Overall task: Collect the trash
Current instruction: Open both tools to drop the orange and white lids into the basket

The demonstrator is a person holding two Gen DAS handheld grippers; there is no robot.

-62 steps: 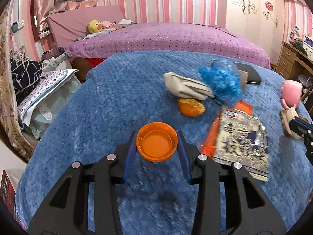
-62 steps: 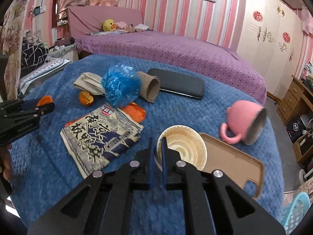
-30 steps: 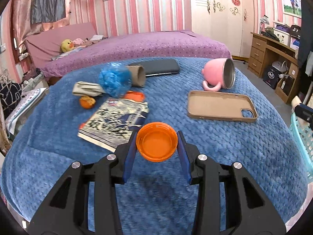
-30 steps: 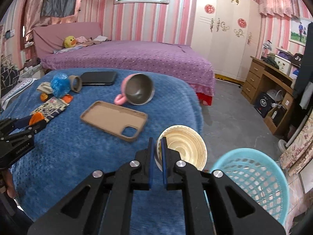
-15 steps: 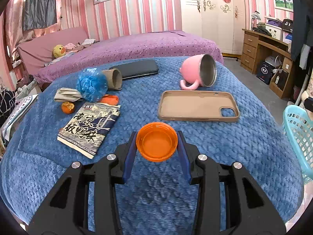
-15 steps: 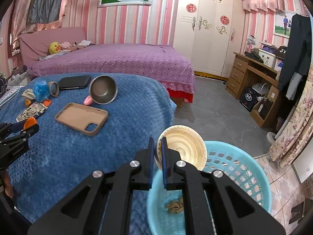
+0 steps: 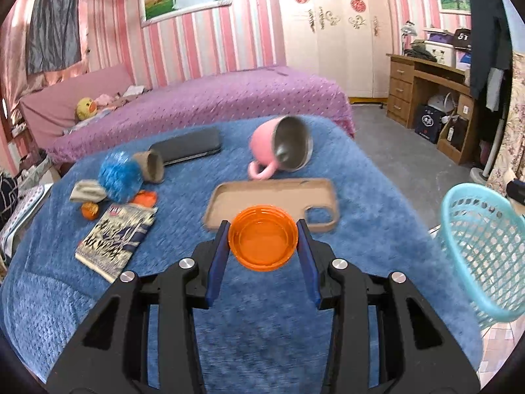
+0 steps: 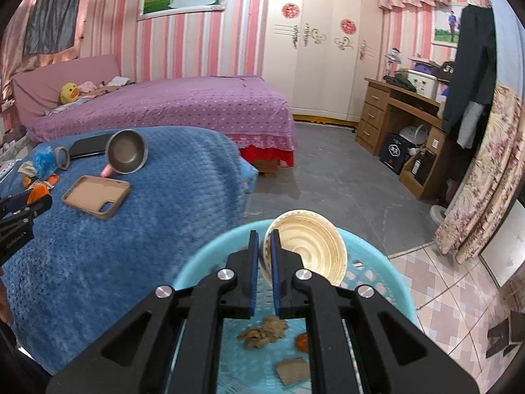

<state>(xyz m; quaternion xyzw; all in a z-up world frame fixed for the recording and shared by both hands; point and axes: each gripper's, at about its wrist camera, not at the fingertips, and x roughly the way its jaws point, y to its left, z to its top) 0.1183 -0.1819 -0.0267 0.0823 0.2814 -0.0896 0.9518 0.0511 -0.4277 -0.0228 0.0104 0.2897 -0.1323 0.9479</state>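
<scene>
**Pink-striped bedroom, blue blanket, both claws loaded**

Blue-blanketed tabletop [image 7: 377,197] mostly off to the left by now, teal basket [image 8: 387,262] directly under the right claw [image 8: 264,256]. Swung over from above the blanket a second earlier. Right claw pinched narrow on the rim of the paper bowl [image 8: 308,246], hanging just above the basket's scraps. Looked ready to drop. Left claw [image 7: 264,246] clamped wide around the orange lid [image 7: 262,239], above the blanket near the phone case [image 7: 272,197], basket [image 7: 482,246] off to its right and well apart. Probably next in line. Snack wrapper [image 7: 115,239], blue wad [image 7: 119,174] and pink mug [image 7: 279,147] left lying there.
</scene>
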